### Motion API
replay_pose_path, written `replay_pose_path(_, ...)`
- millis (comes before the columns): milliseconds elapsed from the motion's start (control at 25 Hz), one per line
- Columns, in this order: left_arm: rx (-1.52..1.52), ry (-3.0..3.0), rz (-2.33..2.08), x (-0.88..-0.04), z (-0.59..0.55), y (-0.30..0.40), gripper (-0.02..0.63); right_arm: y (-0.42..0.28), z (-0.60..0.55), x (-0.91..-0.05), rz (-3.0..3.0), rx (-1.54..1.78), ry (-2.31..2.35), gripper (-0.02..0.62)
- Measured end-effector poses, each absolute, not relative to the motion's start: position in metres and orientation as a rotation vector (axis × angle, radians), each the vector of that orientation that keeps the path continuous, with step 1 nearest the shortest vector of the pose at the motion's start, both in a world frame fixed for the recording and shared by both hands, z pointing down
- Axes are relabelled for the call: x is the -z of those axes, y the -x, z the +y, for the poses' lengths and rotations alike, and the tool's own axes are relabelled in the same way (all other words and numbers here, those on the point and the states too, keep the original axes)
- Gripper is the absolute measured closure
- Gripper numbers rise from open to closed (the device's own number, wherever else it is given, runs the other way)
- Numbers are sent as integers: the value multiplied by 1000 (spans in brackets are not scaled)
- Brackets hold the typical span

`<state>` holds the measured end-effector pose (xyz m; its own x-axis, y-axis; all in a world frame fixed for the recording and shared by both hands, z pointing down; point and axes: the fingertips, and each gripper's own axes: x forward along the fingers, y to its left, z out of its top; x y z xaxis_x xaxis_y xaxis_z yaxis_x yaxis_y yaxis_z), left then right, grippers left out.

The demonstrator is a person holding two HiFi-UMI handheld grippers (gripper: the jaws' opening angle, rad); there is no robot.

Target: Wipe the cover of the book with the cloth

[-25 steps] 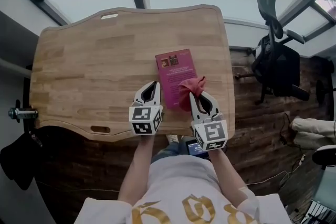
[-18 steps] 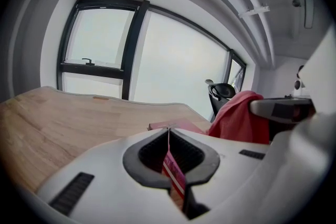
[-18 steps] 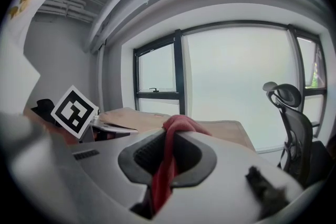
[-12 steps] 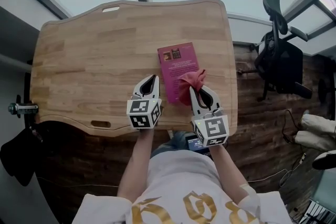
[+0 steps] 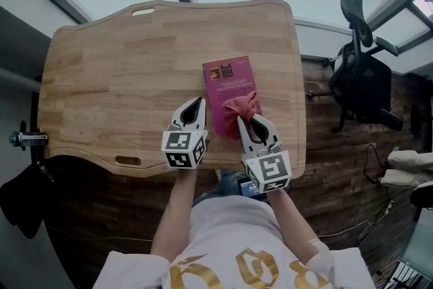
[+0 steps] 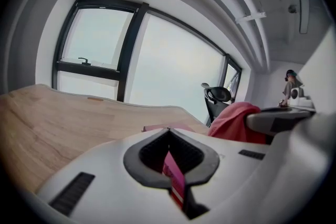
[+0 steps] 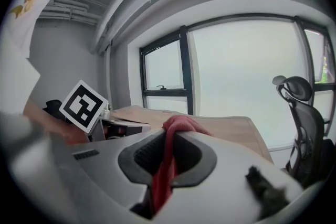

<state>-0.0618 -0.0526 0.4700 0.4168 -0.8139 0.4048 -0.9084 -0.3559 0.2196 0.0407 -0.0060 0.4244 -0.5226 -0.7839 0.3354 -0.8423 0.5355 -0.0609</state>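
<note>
A magenta book [image 5: 226, 81] lies flat on the wooden table [image 5: 122, 78], near its right front corner. A bunched red cloth [image 5: 240, 109] rests on the near part of the cover. My right gripper [image 5: 248, 118] is shut on the cloth [image 7: 176, 124], which hangs down between its jaws. My left gripper [image 5: 201, 101] sits at the book's left edge. In the left gripper view its jaws are closed with a strip of the magenta cover [image 6: 174, 176] between them, and the cloth [image 6: 236, 120] shows to the right.
A black office chair [image 5: 362, 78] stands on the dark wood floor right of the table. The table's left and far parts are bare wood. Big windows run behind the table. The left gripper's marker cube [image 7: 83, 104] appears in the right gripper view.
My right gripper has dragged the cloth a little left and toward me over the cover. The left gripper has stayed at the book's left edge.
</note>
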Motion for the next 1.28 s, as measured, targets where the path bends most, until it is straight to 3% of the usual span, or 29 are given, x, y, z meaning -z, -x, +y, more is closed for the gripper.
replay_pose_path(1000, -319, -2088, -1368, -539, -53, 58, 591, -18, -18, -494, -2471, -469, -1120, 555)
replay_pose_path(1080, -306, -2081, -1353, -541, -53, 56, 578, -19, -19, -497, -2459, -479, -1121, 555)
replay_pose_path(1160, -291, -2070, -1335, -543, -54, 54, 517, -20, -19, -502, -2441, -482, -1116, 555)
replay_pose_path(1280, -285, -2061, -1325, -545, -56, 53, 506, -22, -19, -507, -2427, -482, -1117, 555)
